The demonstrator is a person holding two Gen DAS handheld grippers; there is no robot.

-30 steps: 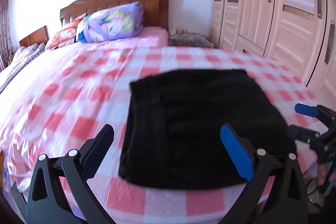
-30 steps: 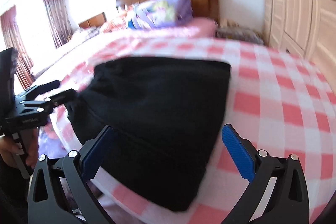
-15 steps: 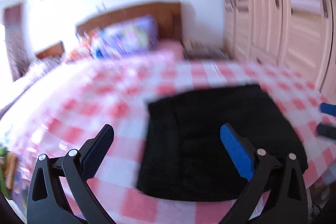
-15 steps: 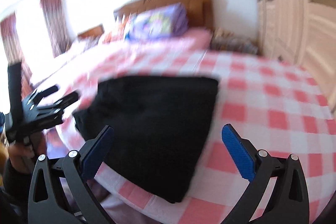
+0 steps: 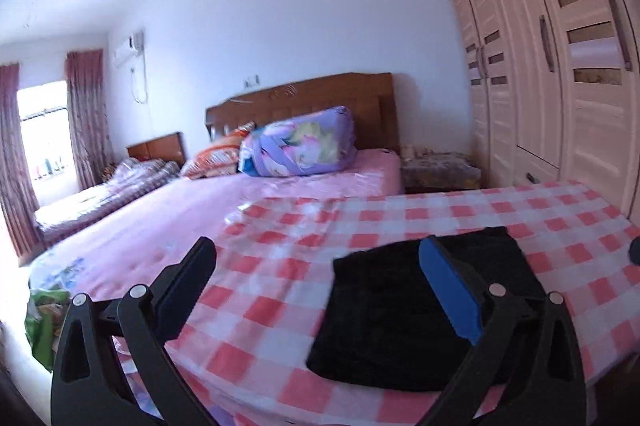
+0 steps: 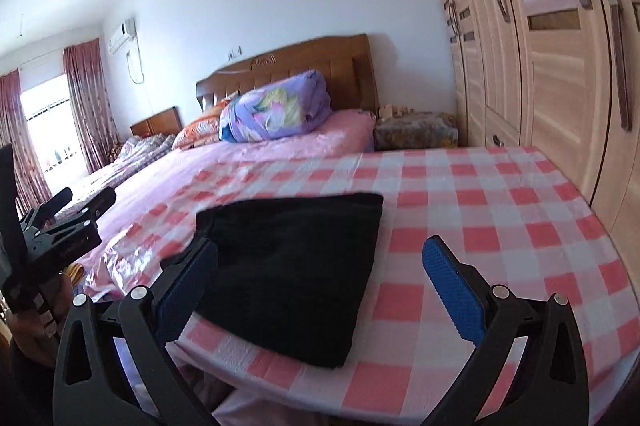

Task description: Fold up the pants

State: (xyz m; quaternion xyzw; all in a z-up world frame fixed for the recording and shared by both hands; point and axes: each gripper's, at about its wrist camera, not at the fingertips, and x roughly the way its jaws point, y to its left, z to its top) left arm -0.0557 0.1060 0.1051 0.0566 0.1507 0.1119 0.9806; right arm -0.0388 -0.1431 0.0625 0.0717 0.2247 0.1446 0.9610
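Left gripper [image 5: 316, 278] is nearest in its own view: jaws wide, nothing btwn them, held above the bed's near edge and off to the left of the pants. Its blue pad overlaps the cloth in the frame only; no contact that I can see. Right gripper [image 6: 320, 270] is the same: jaws wide, empty, raised over the near edge w/ the pants' near right corner below and between the fingers. From the right view the left gripper shows again at far left, gripped by the person's hand [image 6: 36, 322], clear of the bed.

Both held back and up, prob. because there's nothing left to pinch. Judging by the shape, folding looks done or v. nearly so.

Pants [image 6: 292, 266]: a compact black rectangle, several layers thick, lying flat on the checked sheet [image 6: 500, 238] close to the bed's near edge, nearer the right side. Near edge of the bundle sits almost at the mattress lip; that fits working from the foot of the bed, where both hands reach w/o leaning. Edges look roughly squared; left side is a bit lumpier.

Farther back the check sheet ends and plain pink bedding runs to the quilt roll [image 5: 298, 144] against the headboard [image 5: 304, 102]. Wardrobe [image 6: 560, 66] stands along the right side.
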